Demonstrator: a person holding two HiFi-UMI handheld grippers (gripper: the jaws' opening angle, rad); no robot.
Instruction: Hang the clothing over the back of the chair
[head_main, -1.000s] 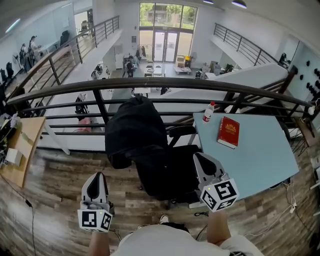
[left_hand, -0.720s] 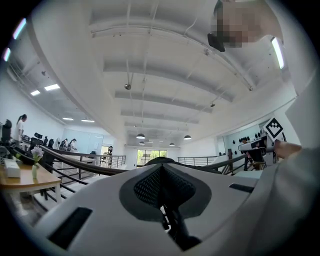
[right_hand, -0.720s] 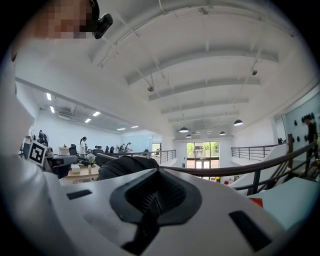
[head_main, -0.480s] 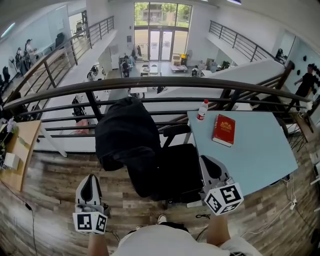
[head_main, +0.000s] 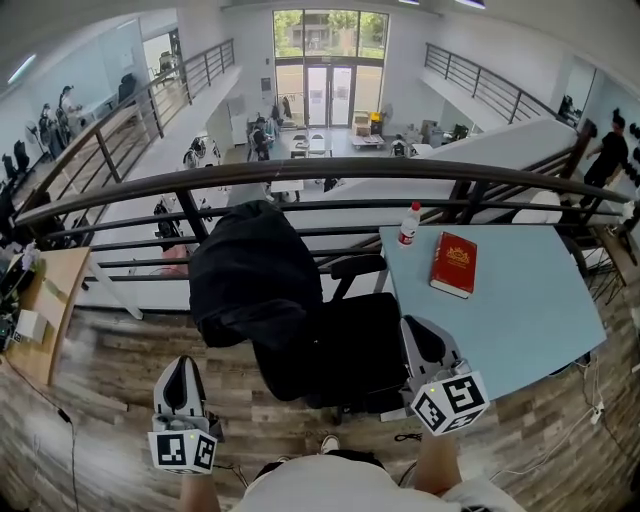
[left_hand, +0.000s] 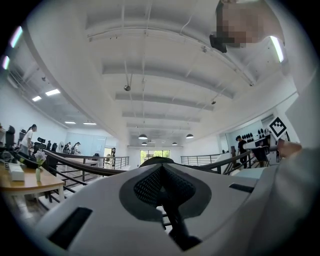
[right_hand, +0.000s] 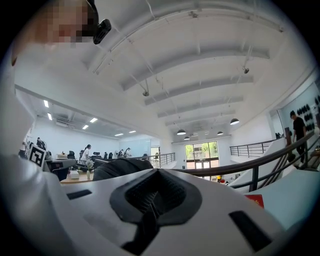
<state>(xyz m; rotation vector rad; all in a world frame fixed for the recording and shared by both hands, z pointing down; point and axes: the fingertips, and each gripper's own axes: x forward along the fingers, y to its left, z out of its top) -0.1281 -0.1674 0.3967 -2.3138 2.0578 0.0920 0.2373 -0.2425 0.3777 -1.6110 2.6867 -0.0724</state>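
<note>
- A dark metal railing (head_main: 330, 170) runs across the scene, well ahead of the left gripper (head_main: 183, 365) and the right gripper (head_main: 418, 330).
- A light blue table (head_main: 530, 300) spreads ahead and to the right of the right gripper, with its near edge just beside that gripper.
- A black office chair (head_main: 350, 340) stands ahead, between the two grippers. Its seat is just to the left of the right gripper.
- The black clothing (head_main: 250, 270) is draped over the chair's back, ahead of the left gripper and slightly to its right. Neither gripper touches it.
- A wooden desk (head_main: 55, 290) lies well to the left of the left gripper.
- The left gripper is clenched, its pads together with nothing between them.
- The right gripper is clenched too, and it is also empty.
- A red book (head_main: 454, 264) lies on the table, ahead of the right gripper.
- A white bottle with a red cap (head_main: 408, 224) stands upright past the book, near the table's far corner.
</note>
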